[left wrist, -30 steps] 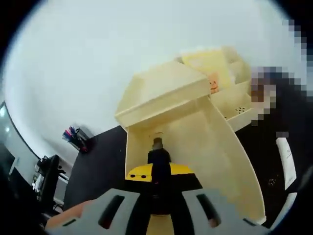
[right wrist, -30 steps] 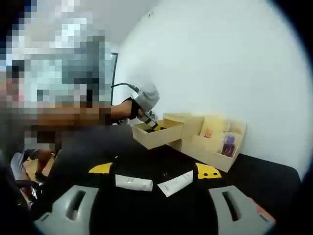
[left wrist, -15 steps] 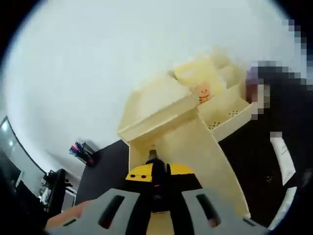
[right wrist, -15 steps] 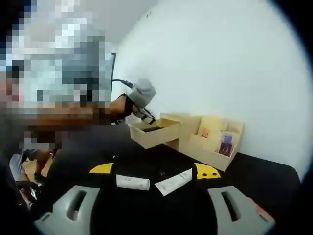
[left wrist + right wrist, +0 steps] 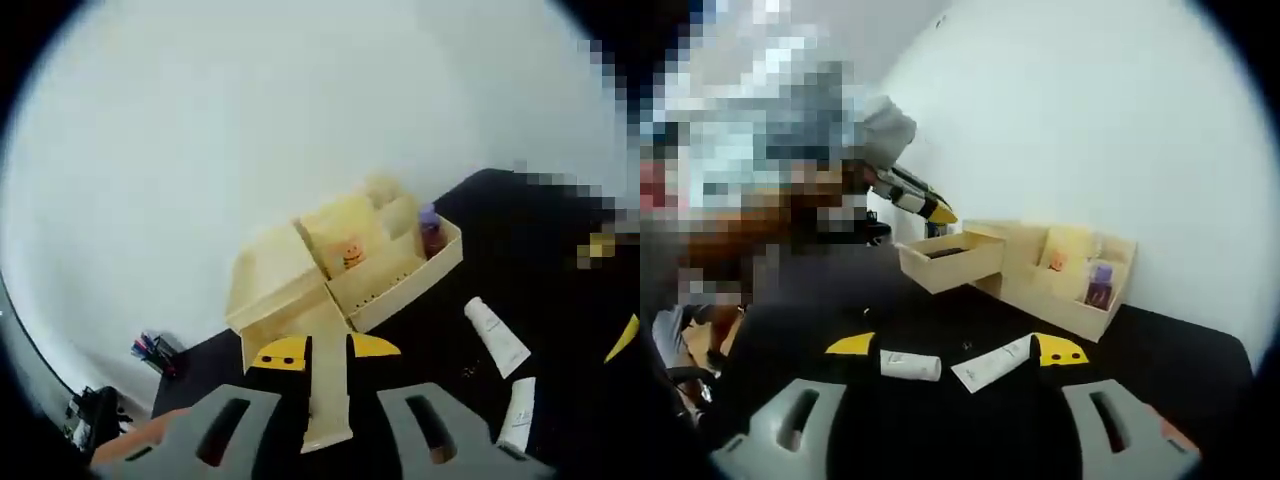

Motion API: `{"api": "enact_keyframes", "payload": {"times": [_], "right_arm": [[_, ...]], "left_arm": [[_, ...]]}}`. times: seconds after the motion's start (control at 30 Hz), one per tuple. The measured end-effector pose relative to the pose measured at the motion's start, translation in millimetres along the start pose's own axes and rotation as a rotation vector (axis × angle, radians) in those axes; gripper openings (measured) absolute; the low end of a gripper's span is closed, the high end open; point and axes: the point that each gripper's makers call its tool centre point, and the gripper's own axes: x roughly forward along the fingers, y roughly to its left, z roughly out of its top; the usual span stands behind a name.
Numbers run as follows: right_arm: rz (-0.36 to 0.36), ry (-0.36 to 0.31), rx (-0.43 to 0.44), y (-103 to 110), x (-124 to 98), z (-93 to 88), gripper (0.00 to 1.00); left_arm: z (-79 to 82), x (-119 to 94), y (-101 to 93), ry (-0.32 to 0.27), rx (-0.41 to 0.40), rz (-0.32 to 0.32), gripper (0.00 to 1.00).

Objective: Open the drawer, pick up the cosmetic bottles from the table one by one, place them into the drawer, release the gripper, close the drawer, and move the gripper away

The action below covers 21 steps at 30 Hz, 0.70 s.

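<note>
On the black table [image 5: 1160,350], a pale wooden organizer [image 5: 1065,275] is sitting with its drawer [image 5: 945,262] pulled open; one dark bottle [image 5: 945,253] is lying inside. Two white cosmetic tubes [image 5: 990,363] are lying in front of the organizer, print too small to read. Left gripper [image 5: 930,208] is hovering above the drawer, jaws parted, holding nothing. Right gripper [image 5: 958,347] is waiting near the tubes, jaws wide, empty. One purple bottle [image 5: 431,230] is standing in the organizer's end compartment.

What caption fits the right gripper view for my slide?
Left gripper raised above the open drawer; two white tubes on the black table.
</note>
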Motion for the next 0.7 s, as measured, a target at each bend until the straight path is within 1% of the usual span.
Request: {"api": "enact_keyframes", "payload": {"times": [0.1, 0.13, 0.2, 0.27, 0.3, 0.37, 0.43, 0.47, 0.5, 0.53, 0.6, 0.7], "right_arm": [[-0.006, 0.004, 0.003, -1.1, 0.0, -1.8, 0.56], [-0.008, 0.005, 0.004, -1.8, -0.2, -1.9, 0.56], [-0.017, 0.005, 0.008, -4.4, -0.8, -2.2, 0.55], [-0.029, 0.005, 0.014, -7.7, -1.6, -3.1, 0.55], [-0.033, 0.004, 0.017, -9.3, -1.9, -3.5, 0.55], [-0.039, 0.004, 0.021, -12.5, -2.0, -3.7, 0.54], [-0.04, 0.003, 0.023, -11.0, -1.2, -3.9, 0.54], [-0.038, 0.004, 0.022, -10.5, -0.9, -4.1, 0.54], [-0.037, 0.006, 0.02, -10.2, -0.6, -4.5, 0.54], [-0.037, 0.007, 0.018, -9.7, -0.3, -4.9, 0.54], [-0.035, 0.012, 0.013, -9.2, 0.1, -6.0, 0.54], [-0.035, 0.017, 0.008, -10.6, -0.3, -6.9, 0.54]], "left_arm": [[5.0, -8.0, 0.7, -0.019, 0.005, -0.014, 0.09], [1.5, -19.8, -7.2, -0.025, 0.003, -0.024, 0.09], [-3.3, -29.2, -15.9, -0.03, 0.007, -0.033, 0.09], [-3.5, -23.6, -14.8, -0.038, 0.018, -0.039, 0.09], [-5.1, -25.0, -15.9, -0.039, 0.022, -0.039, 0.09], [-10.5, -28.4, -14.4, -0.039, 0.048, -0.022, 0.1], [-18.4, -30.5, -7.9, -0.028, 0.073, 0.014, 0.11], [-23.2, -32.7, -8.0, -0.025, 0.072, 0.021, 0.11], [-26.5, -33.9, -4.9, -0.024, 0.06, 0.018, 0.11], [-30.0, -35.6, -1.2, -0.023, 0.028, 0.004, 0.11], [-43.1, -36.2, 4.4, -0.017, -0.033, -0.016, 0.11], [-60.3, -35.7, 3.5, -0.014, -0.102, -0.045, 0.1]]}}
